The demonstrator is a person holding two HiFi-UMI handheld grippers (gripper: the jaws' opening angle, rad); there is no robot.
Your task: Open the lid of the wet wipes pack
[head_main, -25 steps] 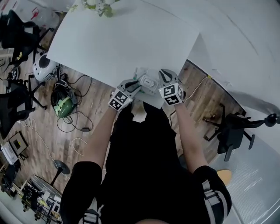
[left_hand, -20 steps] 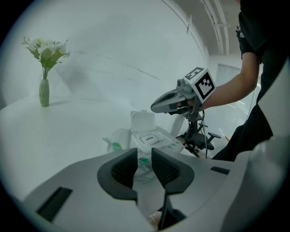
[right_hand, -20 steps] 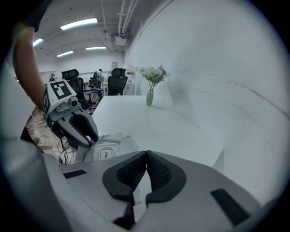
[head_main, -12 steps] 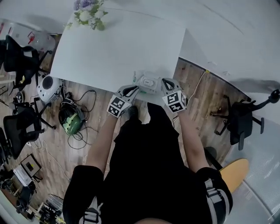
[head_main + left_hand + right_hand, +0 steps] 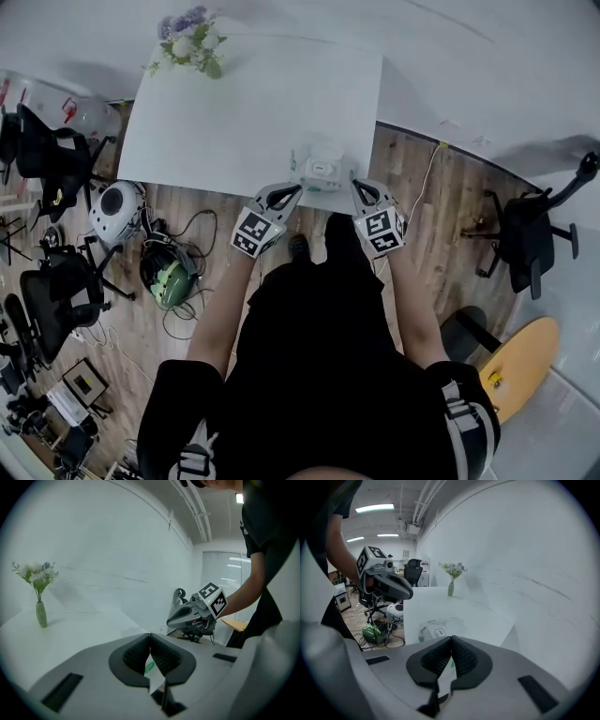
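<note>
The wet wipes pack (image 5: pixel 319 172) is clear plastic with a white lid and lies at the near edge of the white table (image 5: pixel 234 112). In the right gripper view the pack (image 5: pixel 437 630) shows just beyond the jaws, its lid lying flat. My left gripper (image 5: pixel 287 191) hangs just short of the pack on its left, and my right gripper (image 5: pixel 357 186) just short of it on its right. Neither touches it. The left gripper (image 5: pixel 150 634) has its jaws shut tip to tip, and so has the right gripper (image 5: pixel 451 639). Neither holds the pack.
A vase of flowers (image 5: pixel 187 39) stands at the table's far left corner. Office chairs (image 5: pixel 56 281), cables and a green helmet (image 5: pixel 169 279) crowd the wooden floor to the left. Another chair (image 5: pixel 525 234) stands to the right. A white wall runs behind the table.
Both grippers have drawn back from the pack toward the person and risen. The pack stays on the table edge.
</note>
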